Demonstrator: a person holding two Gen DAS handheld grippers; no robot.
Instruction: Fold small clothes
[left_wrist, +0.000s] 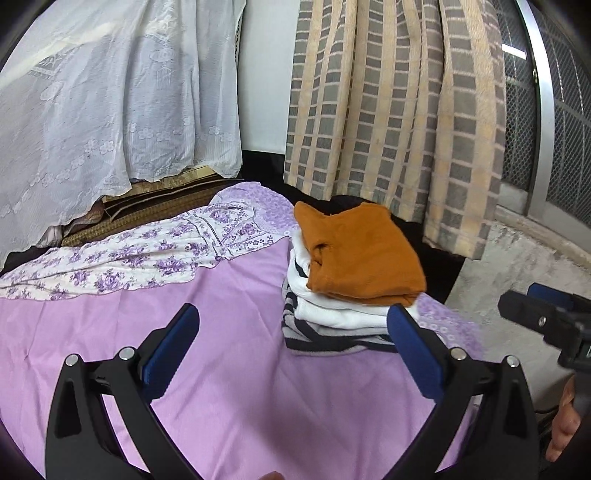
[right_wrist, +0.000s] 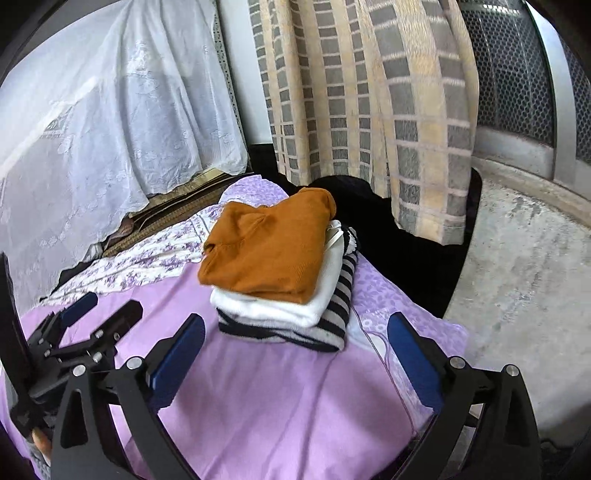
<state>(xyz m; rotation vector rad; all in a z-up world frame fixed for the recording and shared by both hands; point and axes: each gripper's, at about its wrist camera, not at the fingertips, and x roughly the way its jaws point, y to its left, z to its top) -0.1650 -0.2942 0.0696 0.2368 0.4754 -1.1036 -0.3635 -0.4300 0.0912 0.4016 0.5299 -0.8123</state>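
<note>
**Hovering both claws over the bed, three garments stacked**

Covering the bed is a lilac sheet (right_wrist: 280, 398), largest thing in view, bare in front of both claws. A floral purple cloth (left_wrist: 122, 262) lies spread along its far edge, unfolded. Judgement: that is the next piece, if it counts as small clothes.

The folded pile sits near the bed's right edge: orange top (right_wrist: 269, 251) on a white garment (right_wrist: 280, 308) on a striped one (right_wrist: 295, 332). Edges roughly aligned, orange slightly rumpled.

Left claw (left_wrist: 293, 350) is wide, holding nothing, just beside the pile's near corner. Right claw (right_wrist: 295, 354) is wide too, empty, facing the pile.

To do the step well: leave the pile alone, pull the next piece onto the bare sheet, flatten it, pinch two corners, fold edge to edge.
</note>
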